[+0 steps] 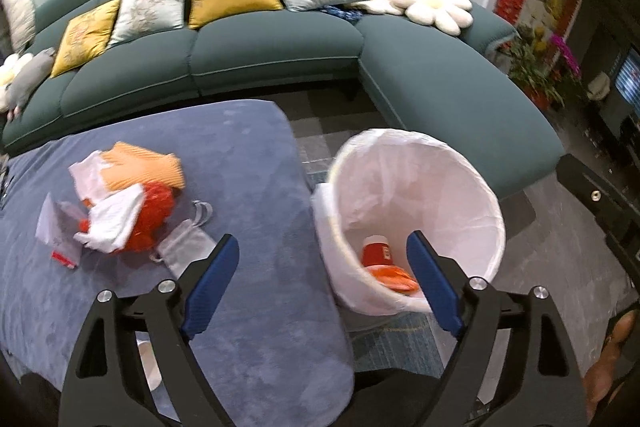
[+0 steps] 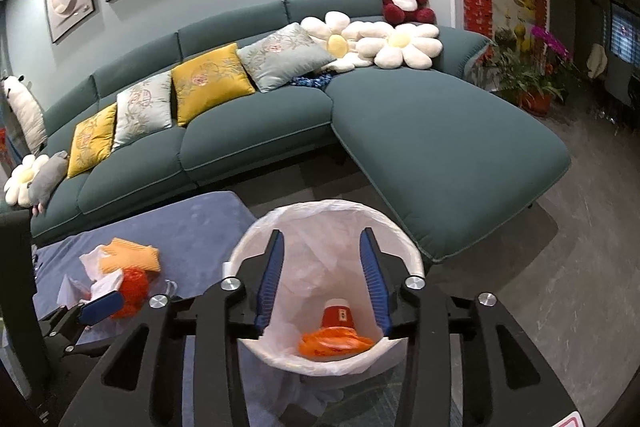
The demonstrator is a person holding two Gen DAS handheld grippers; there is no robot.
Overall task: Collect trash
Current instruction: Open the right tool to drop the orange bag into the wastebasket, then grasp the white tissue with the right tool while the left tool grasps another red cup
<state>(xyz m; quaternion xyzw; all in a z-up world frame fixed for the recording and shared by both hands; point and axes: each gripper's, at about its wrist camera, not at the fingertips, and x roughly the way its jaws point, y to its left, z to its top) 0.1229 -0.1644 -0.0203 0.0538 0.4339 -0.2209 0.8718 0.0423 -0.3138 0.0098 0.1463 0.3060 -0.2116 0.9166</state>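
**Both tongs empty at the lined bin; trash heap remains on tabletop**

The left tongs (image 1: 320,283) stand wide apart with nothing between the blue pads, straddling the gap between the blue-covered tabletop (image 1: 248,211) and the white-lined bin (image 1: 460,187). The right tongs (image 2: 322,281) hang over the bin (image 2: 404,247) mouth, parted about halfway, and grip nothing.

Inside the bin lie a red cup (image 2: 338,315) with a white rim and a crumpled orange bag (image 2: 334,343) in front of it, both at the bottom of the liner.

On the tabletop, well apart from the bin, sits a trash heap (image 1: 124,203): white paper, an orange ribbed piece, and red-orange mesh, all tangled together. A small red packet (image 1: 63,259) lies just beside it, nearer the camera. A grey pouch (image 1: 188,247) rests beside the heap, touching the left pad's tip in view.

A green sofa (image 1: 280,43) with cushions stands behind
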